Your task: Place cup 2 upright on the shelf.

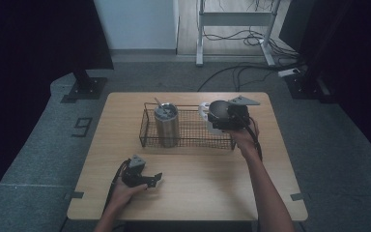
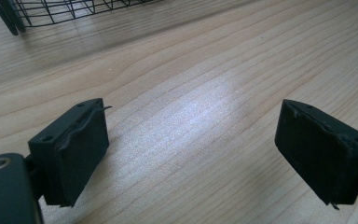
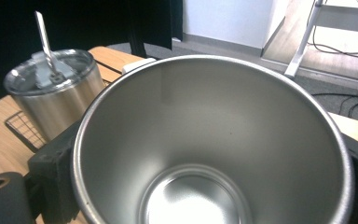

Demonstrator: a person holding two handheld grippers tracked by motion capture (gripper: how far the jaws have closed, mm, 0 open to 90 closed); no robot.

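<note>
At the near left of the wooden table (image 1: 188,193), the left gripper (image 1: 155,181) rests low on the bare wood, its jaws standing apart with nothing between them, pointing toward the right edge; ahead of it and off to one side lies the near corner of the wire basket (image 2: 51,14).

Farther back, in the left half of the wire basket (image 1: 147,133), a lidded steel tumbler (image 1: 166,124) stands upright, its straw (image 3: 45,44) leaning slightly. It sits well to the left of the right gripper.

At the right end of the basket, the right gripper (image 1: 221,119) is clamped on an open steel cup (image 1: 219,110), the black pads (image 3: 51,182) pressing its outer wall from both sides. The cup is upright, its long axis running roughly vertical, mouth up and tipped a little toward the gripper's camera, so the polished inside and round bottom of the steel cup (image 3: 205,154) are on view. It hangs between the jaws over the basket's right end, the white handle (image 1: 204,110) just beyond its rim on the left.
</note>
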